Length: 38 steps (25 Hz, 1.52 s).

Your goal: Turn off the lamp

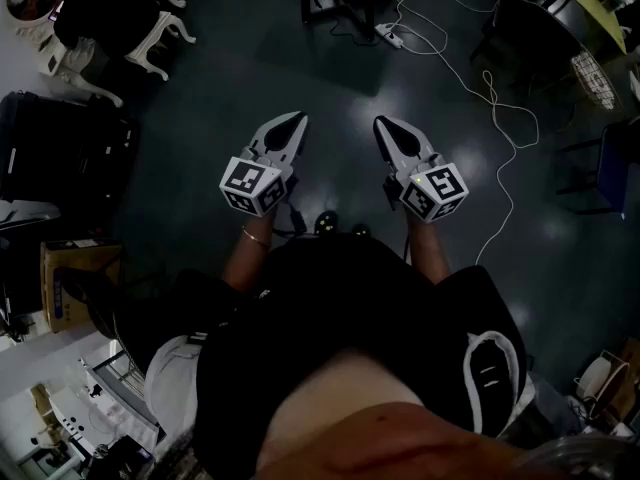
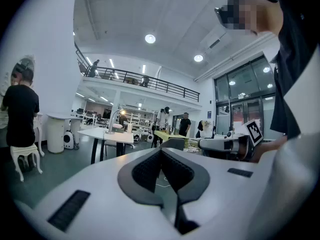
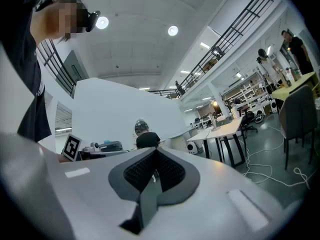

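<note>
Floor (image 1: 330, 78) of dark, glossy grey fills the head view, with a person standing over it and holding both tools out at waist height. The left gripper (image 1: 298, 119) and the right gripper (image 1: 380, 123) point forward side by side, apart from each other, each with its tips pressed together and nothing in them. A white cable (image 1: 500, 118) snakes across the floor at the right. A white chair (image 1: 150, 28) with curved legs stands at the upper left, and a cardboard box (image 1: 75, 283) lies at the left edge.

In the left gripper view the two dark pads meet in a closed seam, pinching nothing. Well beyond them, left of the tips, a white table (image 2: 107, 135) carries the desk lamp (image 2: 121, 113), its head glowing. A seated person in black (image 2: 20, 106) shows at the far left on a white stool (image 2: 24, 159). Several people (image 2: 185, 124) stand far off, under a railed mezzanine (image 2: 140, 81). The right gripper's marker cube (image 2: 254, 130) shows at the right.

In the right gripper view the jaws are likewise shut on each other with nothing between. Straight past them a person in black sits with their back turned. To the right, well away, the same table (image 3: 227, 129) stands with the lit lamp (image 3: 213, 104) on it, and a grey chair (image 3: 297, 114) is nearer the right edge. The left gripper's marker cube (image 3: 72, 146) shows at the left.
</note>
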Motion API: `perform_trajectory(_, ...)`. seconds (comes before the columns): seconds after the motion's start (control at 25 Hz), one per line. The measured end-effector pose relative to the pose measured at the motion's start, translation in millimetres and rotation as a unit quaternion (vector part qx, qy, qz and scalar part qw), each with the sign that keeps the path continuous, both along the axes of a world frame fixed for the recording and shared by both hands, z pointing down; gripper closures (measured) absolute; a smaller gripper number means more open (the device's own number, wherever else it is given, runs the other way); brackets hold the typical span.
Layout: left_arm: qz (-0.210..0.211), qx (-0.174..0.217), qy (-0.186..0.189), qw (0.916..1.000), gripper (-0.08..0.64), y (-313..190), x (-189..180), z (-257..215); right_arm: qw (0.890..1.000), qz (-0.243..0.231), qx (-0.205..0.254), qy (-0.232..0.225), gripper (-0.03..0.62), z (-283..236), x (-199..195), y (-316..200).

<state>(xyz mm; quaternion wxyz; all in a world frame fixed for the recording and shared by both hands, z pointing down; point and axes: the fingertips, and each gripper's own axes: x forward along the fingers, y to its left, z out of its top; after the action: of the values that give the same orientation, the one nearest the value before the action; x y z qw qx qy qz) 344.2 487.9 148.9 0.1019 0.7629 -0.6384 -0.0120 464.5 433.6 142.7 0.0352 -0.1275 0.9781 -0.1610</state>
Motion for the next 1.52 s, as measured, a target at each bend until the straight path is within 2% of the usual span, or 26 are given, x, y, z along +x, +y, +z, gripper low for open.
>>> perform_trajectory(0.56, -0.014, 0.002, 0.005, 0.9999, 0.554, 9, 31, 15, 1.0, -0.012, -0.012, -0.001, 0.592, 14, 37, 13)
perform_trajectory(0.84, -0.005, 0.001, 0.004, 1.0, 0.554, 3, 51, 8, 1.0, 0.008, -0.023, -0.02, 0.592, 10, 61, 6)
perform_trajectory(1.04, -0.016, 0.002, 0.02, 0.9997, 0.554, -4, 45, 11, 0.999, 0.009, -0.031, -0.025, 0.592, 16, 63, 0)
perform_trajectory(1.12, -0.015, 0.0, 0.013, 0.9998, 0.554, -8, 43, 13, 0.999, 0.016, -0.034, -0.024, 0.592, 19, 64, -10)
perform_trajectory(1.24, -0.015, 0.0, -0.005, 0.9999, 0.553, -16, 35, 12, 0.999, 0.012, -0.027, -0.026, 0.592, 18, 53, -20)
perform_trajectory(1.36, -0.028, 0.008, 0.01, 0.9995, 0.554, -26, 19, 13, 0.999, 0.002, -0.023, -0.022, 0.592, 17, 40, -27)
perform_trajectory(1.52, -0.031, 0.0, 0.003, 0.9995, 0.554, -47, -1, 17, 1.0, 0.002, -0.025, -0.017, 0.592, 14, 25, -46)
